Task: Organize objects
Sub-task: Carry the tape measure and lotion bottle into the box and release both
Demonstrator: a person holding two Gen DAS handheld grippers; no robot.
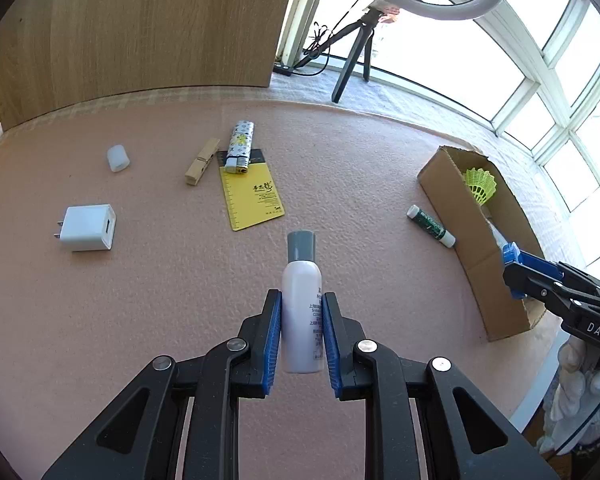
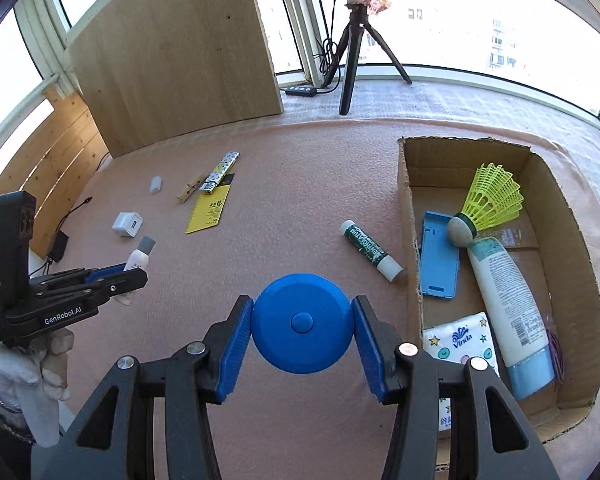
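My left gripper (image 1: 301, 300) is shut on a white bottle with a grey cap (image 1: 302, 280) over the pink mat; it also shows in the right wrist view (image 2: 138, 258). My right gripper (image 2: 302, 304) is shut on a round blue disc (image 2: 302, 322), just left of the cardboard box (image 2: 410, 208). The box holds a yellow shuttlecock (image 2: 490, 200), a blue case (image 2: 438, 260), a lotion tube (image 2: 508, 304) and a tissue pack (image 2: 458, 340). A green lip balm stick (image 2: 370, 250) lies on the mat beside the box.
On the mat lie a white charger (image 1: 86, 228), a small white cap (image 1: 118, 157), a wooden clothespin (image 1: 201, 162), a patterned lighter (image 1: 240, 146) and a yellow card (image 1: 252, 196). A wooden board (image 1: 140, 28) and a ring-light tripod (image 1: 356, 52) stand behind.
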